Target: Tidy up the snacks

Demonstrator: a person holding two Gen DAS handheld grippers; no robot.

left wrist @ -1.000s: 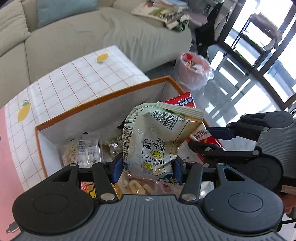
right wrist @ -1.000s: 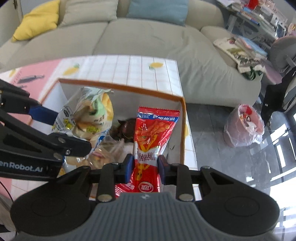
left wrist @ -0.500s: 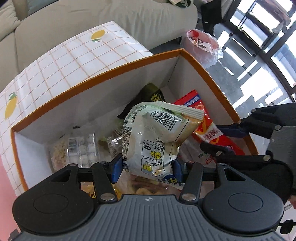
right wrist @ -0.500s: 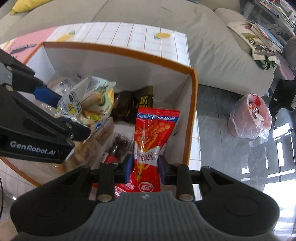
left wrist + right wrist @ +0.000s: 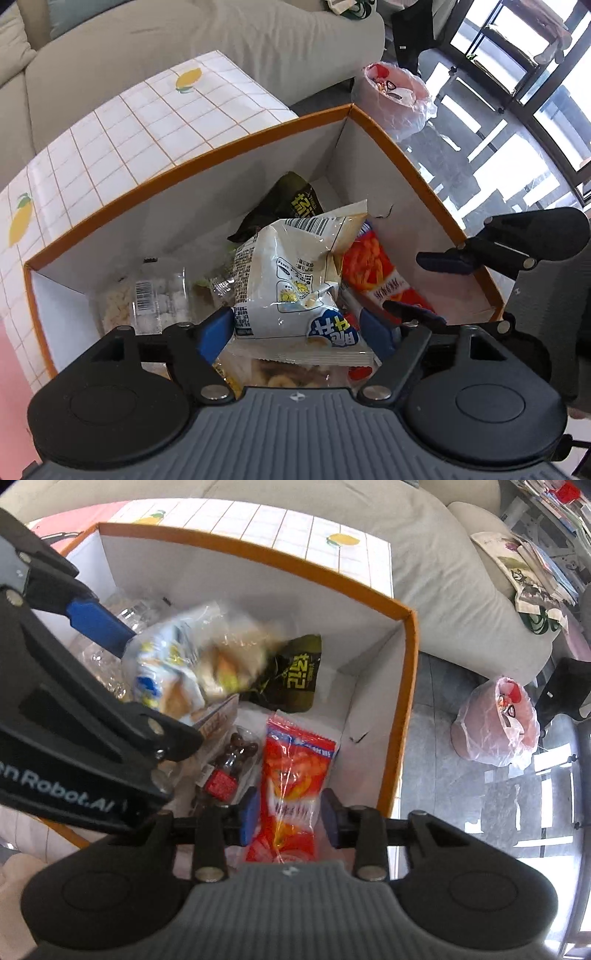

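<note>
An orange-rimmed white box (image 5: 236,173) holds several snacks. My left gripper (image 5: 295,336) is open over the box, its blue pads apart from a white snack bag (image 5: 291,280) that tips loose between them. My right gripper (image 5: 288,816) is open, its pads either side of a red snack packet (image 5: 295,775) lying in the box (image 5: 402,686). The white bag shows blurred in the right wrist view (image 5: 192,664). The red packet shows in the left wrist view (image 5: 373,273).
A dark green packet (image 5: 291,206), a clear tub of white sweets (image 5: 159,299) and a chocolate packet (image 5: 229,764) lie in the box. The box stands on a lemon-print tablecloth (image 5: 147,122). A sofa (image 5: 184,44) is behind. A pink bin bag (image 5: 498,720) stands on the floor.
Both grippers have opened inside the box. The white bag has dropped and tilted from the left gripper. The red packet has settled down into the box.
</note>
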